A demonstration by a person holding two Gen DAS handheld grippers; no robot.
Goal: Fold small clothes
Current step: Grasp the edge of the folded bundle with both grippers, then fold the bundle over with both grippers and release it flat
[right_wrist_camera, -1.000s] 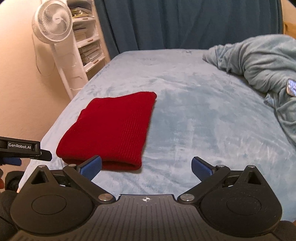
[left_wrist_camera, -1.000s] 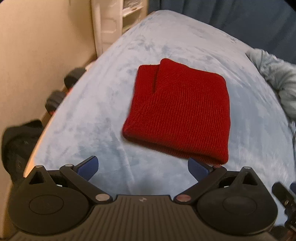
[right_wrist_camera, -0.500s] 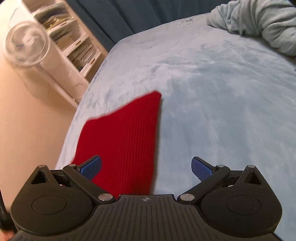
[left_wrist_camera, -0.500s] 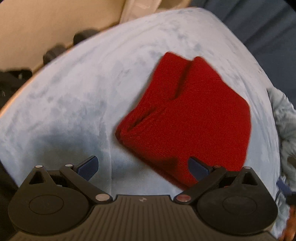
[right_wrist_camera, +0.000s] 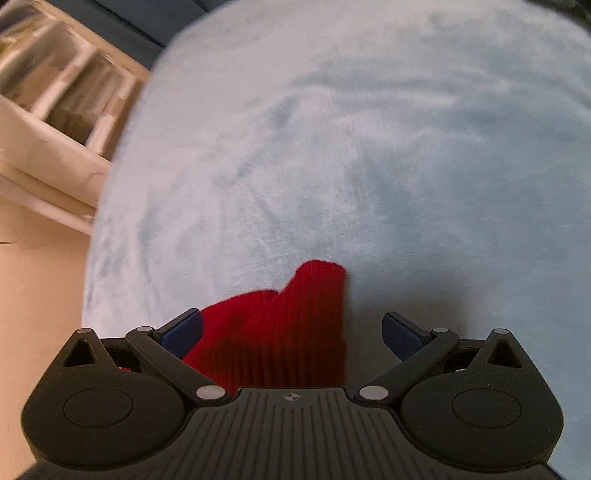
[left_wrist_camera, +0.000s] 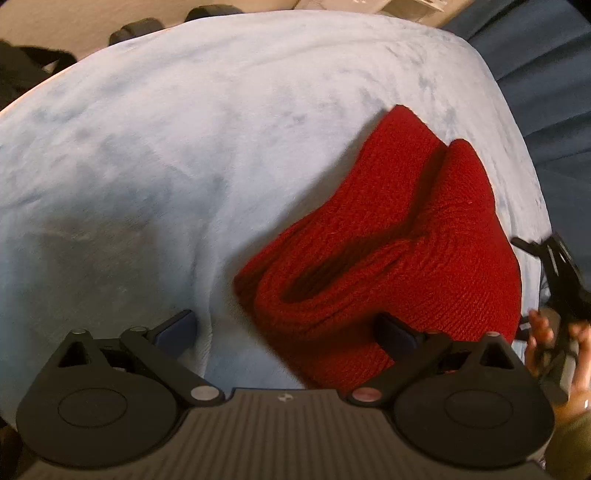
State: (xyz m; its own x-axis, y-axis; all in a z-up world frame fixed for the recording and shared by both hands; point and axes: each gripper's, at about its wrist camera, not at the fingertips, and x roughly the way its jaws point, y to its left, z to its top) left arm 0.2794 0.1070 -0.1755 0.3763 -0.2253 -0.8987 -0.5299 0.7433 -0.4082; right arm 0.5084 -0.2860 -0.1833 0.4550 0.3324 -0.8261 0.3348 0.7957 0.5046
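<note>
A red knit beanie [left_wrist_camera: 399,243] lies flat on the pale blue bed cover [left_wrist_camera: 147,147], its cuffed opening toward the left wrist camera. My left gripper [left_wrist_camera: 286,330] hangs low over that cuff edge, its jaws wide but closing, the cuff corner lying between the blue pads without being pressed. In the right wrist view the beanie [right_wrist_camera: 280,332] shows only its far end, which sits between the pads of my right gripper [right_wrist_camera: 291,334]. That gripper is open and nothing presses the cloth. A hand with the right gripper's handle [left_wrist_camera: 557,295] shows at the right edge.
The blue bed cover [right_wrist_camera: 369,129] fills most of both views. A white shelf unit [right_wrist_camera: 51,122] stands beyond the bed's left edge. Dark dumbbell-like objects [left_wrist_camera: 136,27] lie on the floor past the far edge, and a dark blue curtain [left_wrist_camera: 546,74] hangs at the right.
Both grippers have dropped closer to the beanie. The left one rolled and came over the cuff; the right one swept across to the beanie's far end. The left jaws have narrowed slightly.
</note>
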